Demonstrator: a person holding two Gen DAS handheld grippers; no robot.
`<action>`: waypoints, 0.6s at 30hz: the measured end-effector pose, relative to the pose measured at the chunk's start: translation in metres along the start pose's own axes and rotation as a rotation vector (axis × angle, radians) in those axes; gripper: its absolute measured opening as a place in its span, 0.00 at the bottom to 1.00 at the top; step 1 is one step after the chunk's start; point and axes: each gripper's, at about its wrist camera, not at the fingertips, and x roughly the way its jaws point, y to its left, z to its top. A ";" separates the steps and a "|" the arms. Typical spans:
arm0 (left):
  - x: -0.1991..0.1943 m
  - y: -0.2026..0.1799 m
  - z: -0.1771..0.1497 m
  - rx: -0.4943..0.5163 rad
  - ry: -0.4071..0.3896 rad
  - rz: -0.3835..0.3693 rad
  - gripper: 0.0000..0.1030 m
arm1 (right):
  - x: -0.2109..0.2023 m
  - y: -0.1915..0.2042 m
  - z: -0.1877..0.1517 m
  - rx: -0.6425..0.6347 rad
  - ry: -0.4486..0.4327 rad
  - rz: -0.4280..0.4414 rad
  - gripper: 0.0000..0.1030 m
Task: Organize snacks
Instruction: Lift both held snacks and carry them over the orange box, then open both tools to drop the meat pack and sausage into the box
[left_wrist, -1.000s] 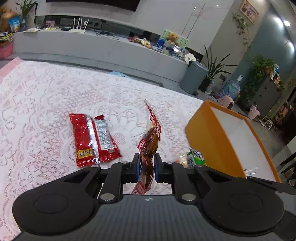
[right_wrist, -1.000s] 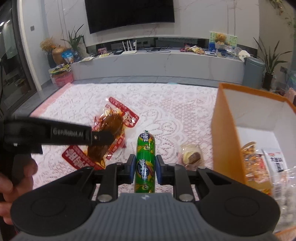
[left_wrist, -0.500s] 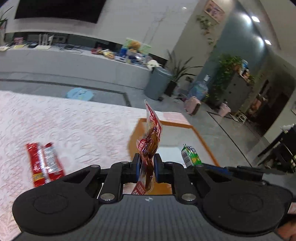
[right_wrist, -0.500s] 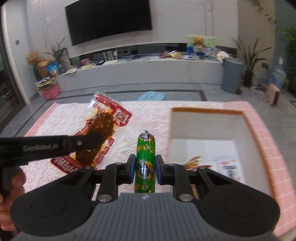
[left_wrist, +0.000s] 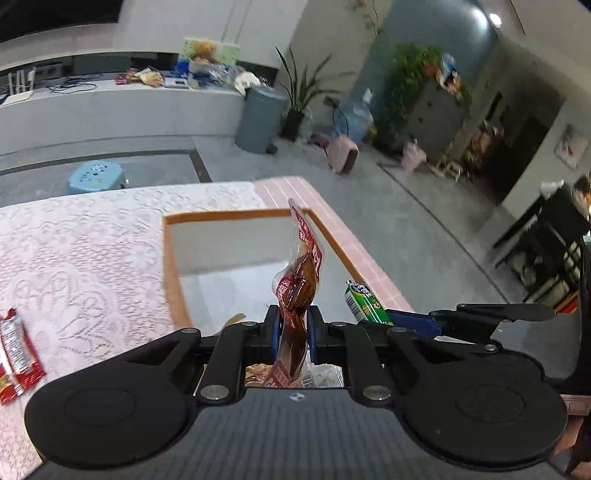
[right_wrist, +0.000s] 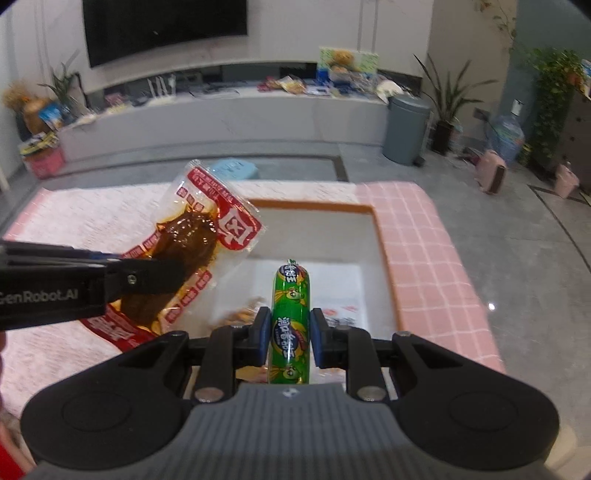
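Left gripper (left_wrist: 292, 334): clamped on a clear plastic pouch with red print and a brown braised snack (left_wrist: 297, 291), the pouch standing upright above the box.
Right gripper (right_wrist: 289, 334): closed around a green foil-wrapped sausage stick (right_wrist: 290, 325), pointing far over the box.
Box: an orange-walled open box with a white inside (right_wrist: 382, 254) sat at the right end of the worktop, holding several snack packs.
Worktop: covered by white lace cloth (left_wrist: 81, 258) over pink check.
Left edge: red snack packets (left_wrist: 16, 360) lay on the lace.
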 end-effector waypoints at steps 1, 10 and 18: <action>0.005 -0.001 0.000 -0.002 0.012 -0.003 0.15 | 0.006 -0.006 -0.001 0.005 0.016 -0.006 0.19; 0.055 -0.003 -0.012 -0.007 0.122 -0.016 0.15 | 0.054 -0.029 -0.010 0.004 0.125 -0.020 0.19; 0.087 0.000 -0.021 -0.010 0.210 -0.003 0.15 | 0.091 -0.033 -0.013 -0.016 0.197 -0.029 0.19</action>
